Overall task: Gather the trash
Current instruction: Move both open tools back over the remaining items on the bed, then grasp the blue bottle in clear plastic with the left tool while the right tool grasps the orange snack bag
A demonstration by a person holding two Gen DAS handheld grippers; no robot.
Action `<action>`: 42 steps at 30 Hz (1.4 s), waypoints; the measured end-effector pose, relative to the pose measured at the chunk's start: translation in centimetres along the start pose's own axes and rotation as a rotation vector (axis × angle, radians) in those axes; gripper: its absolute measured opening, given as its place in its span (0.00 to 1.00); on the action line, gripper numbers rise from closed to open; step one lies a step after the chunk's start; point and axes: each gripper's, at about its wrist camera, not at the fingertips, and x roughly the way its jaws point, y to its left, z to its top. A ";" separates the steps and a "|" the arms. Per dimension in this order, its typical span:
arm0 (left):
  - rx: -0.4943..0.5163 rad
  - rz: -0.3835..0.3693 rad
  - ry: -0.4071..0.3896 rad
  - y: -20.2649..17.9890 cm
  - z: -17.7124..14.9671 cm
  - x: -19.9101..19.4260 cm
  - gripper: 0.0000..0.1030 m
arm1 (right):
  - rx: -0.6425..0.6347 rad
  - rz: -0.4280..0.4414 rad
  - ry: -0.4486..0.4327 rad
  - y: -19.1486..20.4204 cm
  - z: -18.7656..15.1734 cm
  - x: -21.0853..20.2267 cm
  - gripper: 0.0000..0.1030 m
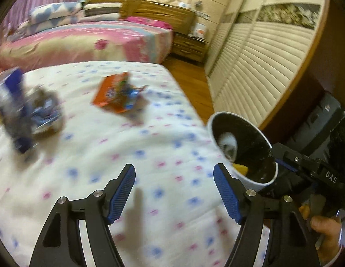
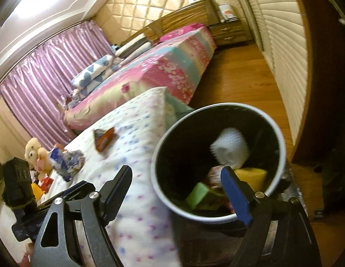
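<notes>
Right now both claws stand wide apart and empty: the left claw (image 1: 174, 191) hangs over the dotted bed cover (image 1: 132, 146) at lower centre, and the right claw (image 2: 176, 193) sits at the rim of the trash bin (image 2: 277, 178) at lower right. An orange wrapper (image 1: 110, 93) and a blue wrapper (image 1: 27, 111) lie on the bed, upper left. Inside the bin are a white wad (image 2: 231, 149), a yellow piece (image 2: 253, 176) and a green piece (image 2: 198, 194).
</notes>
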 end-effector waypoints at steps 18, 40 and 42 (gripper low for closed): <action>-0.200 0.179 -0.068 8.8 -2.5 -6.8 0.70 | -0.094 0.116 0.111 8.3 -2.1 5.5 0.81; -0.262 0.248 -0.095 13.5 1.7 -5.0 0.70 | -0.138 0.164 0.153 14.2 0.6 12.9 0.81; -0.257 0.247 -0.097 13.8 2.1 -4.4 0.70 | -0.142 0.162 0.149 14.5 1.0 13.6 0.81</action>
